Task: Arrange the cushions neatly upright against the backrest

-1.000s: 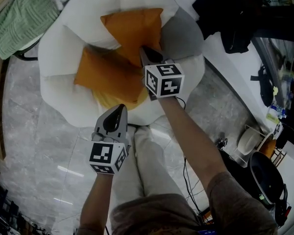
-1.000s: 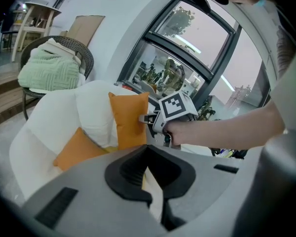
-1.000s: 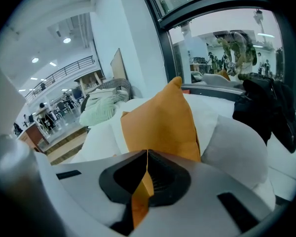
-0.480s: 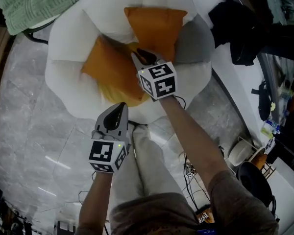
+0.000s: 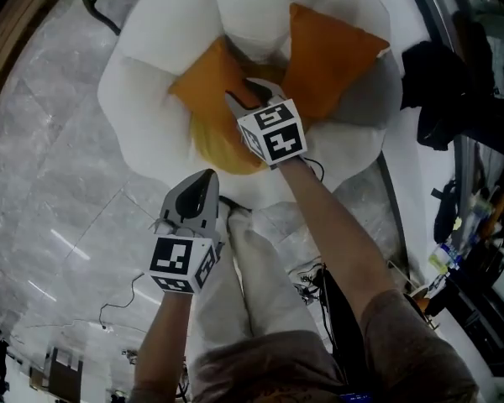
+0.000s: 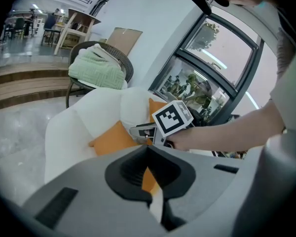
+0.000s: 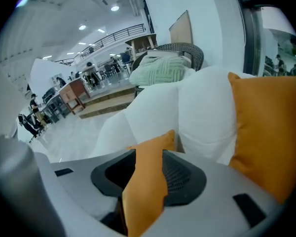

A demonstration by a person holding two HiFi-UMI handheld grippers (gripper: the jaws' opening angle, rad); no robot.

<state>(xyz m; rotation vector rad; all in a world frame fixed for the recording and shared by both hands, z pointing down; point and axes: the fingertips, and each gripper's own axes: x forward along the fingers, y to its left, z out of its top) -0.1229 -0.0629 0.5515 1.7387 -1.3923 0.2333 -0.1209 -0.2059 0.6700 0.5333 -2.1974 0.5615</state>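
Note:
Two orange cushions lie on the round white armchair (image 5: 143,116). One cushion (image 5: 328,57) leans upright against the backrest at the right. The other (image 5: 200,86) stands tilted at the left, over a yellow cushion (image 5: 223,145). My right gripper (image 5: 245,97) reaches over the seat to the left cushion. In the right gripper view a corner of that cushion (image 7: 145,181) sits between the jaws, which are opening, with a dark gap on one side. My left gripper (image 5: 203,181) hangs in front of the chair, shut and empty; its tips (image 6: 149,168) meet.
A green blanket (image 6: 96,68) lies on a wicker chair behind the armchair. Black clothing (image 5: 445,99) hangs at the right over a white ledge. Cables (image 5: 311,275) trail on the marble floor by my legs. Wooden steps (image 6: 24,85) run at the left.
My right gripper's jaws have spread apart around the left orange cushion's corner, which they pinched before. That cushion stands more upright now. The left gripper has barely moved.

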